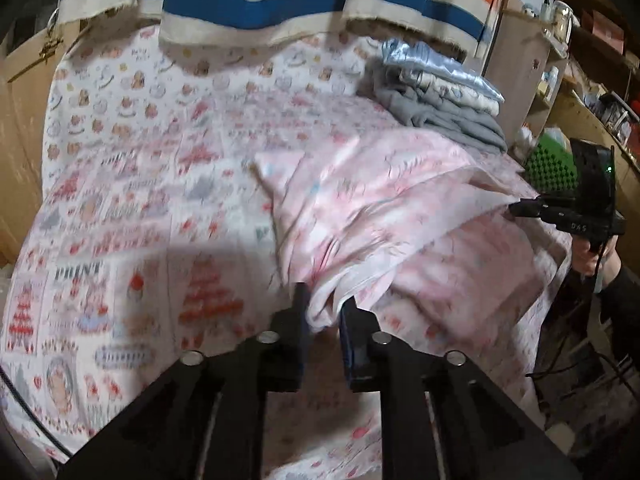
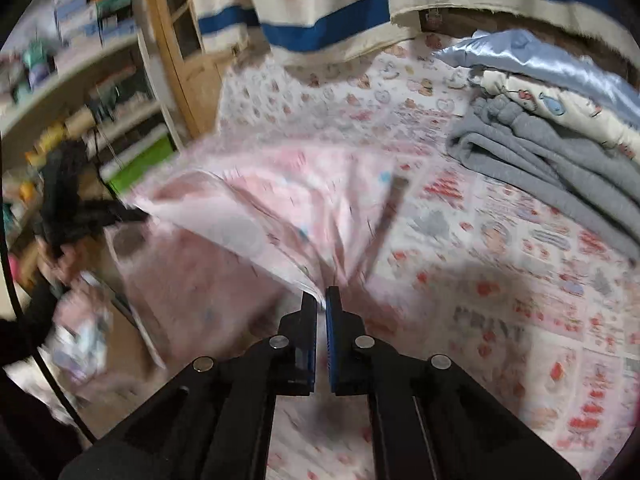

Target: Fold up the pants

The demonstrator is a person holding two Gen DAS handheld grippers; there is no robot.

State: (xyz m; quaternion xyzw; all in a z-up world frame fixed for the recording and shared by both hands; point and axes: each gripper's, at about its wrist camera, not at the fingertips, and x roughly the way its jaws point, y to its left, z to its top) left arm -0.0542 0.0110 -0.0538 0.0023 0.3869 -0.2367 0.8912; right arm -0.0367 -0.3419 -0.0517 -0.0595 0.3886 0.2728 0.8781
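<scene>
Light pink patterned pants [image 1: 380, 200] lie lifted and rumpled on the printed bed sheet [image 1: 120, 208]. My left gripper [image 1: 325, 300] is shut on a bunched edge of the cloth, which fills the gap between its fingers. In the left wrist view my right gripper [image 1: 516, 206] pinches another edge at the far right, held by a person's hand [image 1: 592, 258]. The right wrist view shows the right gripper [image 2: 322, 296] shut on a thin edge of the pants [image 2: 248, 200]. Beyond them, at the left, is the blurred left gripper [image 2: 132, 212].
A stack of folded clothes [image 1: 440, 96], grey at the bottom and shiny blue on top, sits at the back of the bed [image 2: 552, 132]. A blue, orange and cream striped cloth [image 1: 256, 4] hangs behind. Crowded shelves [image 2: 80, 80] stand beside the bed.
</scene>
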